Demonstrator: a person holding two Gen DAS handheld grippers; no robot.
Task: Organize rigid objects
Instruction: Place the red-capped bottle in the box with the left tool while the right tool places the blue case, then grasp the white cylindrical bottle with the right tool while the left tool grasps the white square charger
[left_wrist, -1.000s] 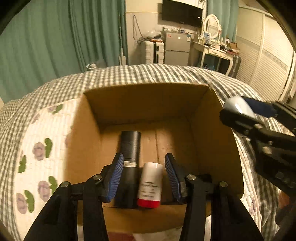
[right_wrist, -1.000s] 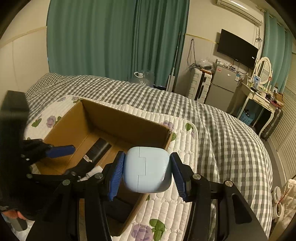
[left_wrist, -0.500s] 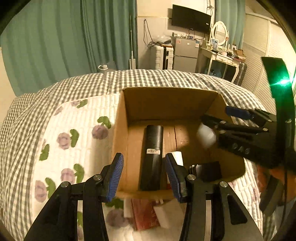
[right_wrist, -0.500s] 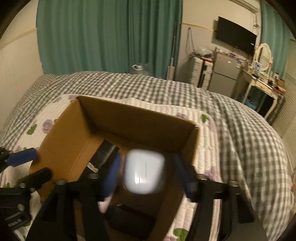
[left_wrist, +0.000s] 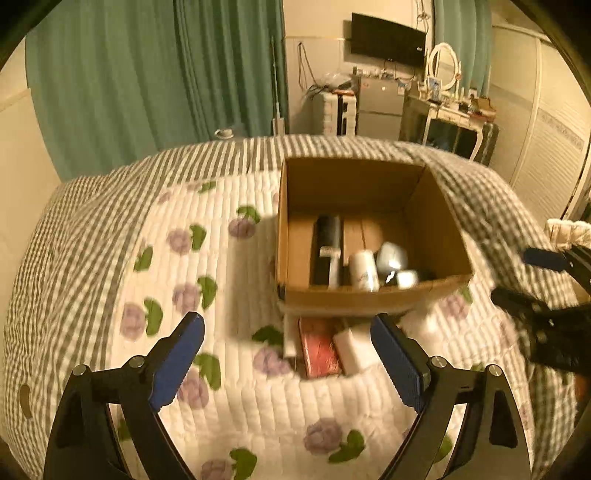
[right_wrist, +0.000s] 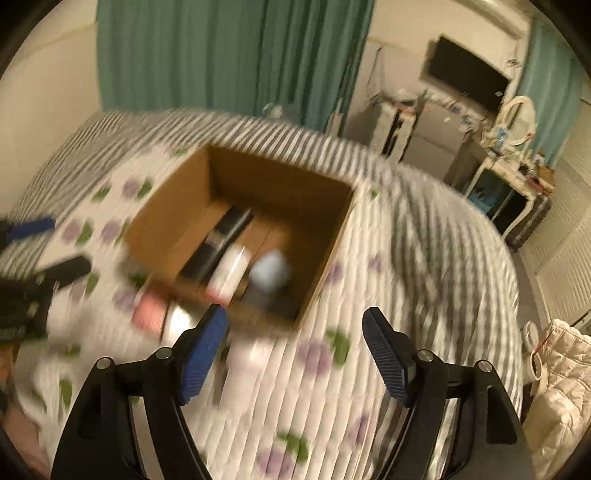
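An open cardboard box (left_wrist: 436, 206) stands on the quilted bed; it also shows in the right wrist view (right_wrist: 166, 218). Inside lie a black cylinder (left_wrist: 327, 243), a white bottle (left_wrist: 364, 271) and a pale blue case (left_wrist: 391, 254), which also shows in the right wrist view (right_wrist: 271, 271). My left gripper (left_wrist: 288, 365) is open and empty, well in front of the box. My right gripper (right_wrist: 295, 354) is open and empty, near the box's front corner. A red flat item (left_wrist: 319, 349) and a white block (left_wrist: 354, 349) lie on the quilt before the box.
The floral quilt (left_wrist: 177, 280) lies over a checked blanket (left_wrist: 74, 206). Green curtains, a dresser with a mirror (left_wrist: 447, 107) and a TV stand behind the bed. A white padded garment (right_wrist: 557, 373) lies at the right. The right wrist view is motion-blurred.
My right gripper let the pale blue case go into the box and pulled back, open. My left gripper also drew back from the box and opened wider.
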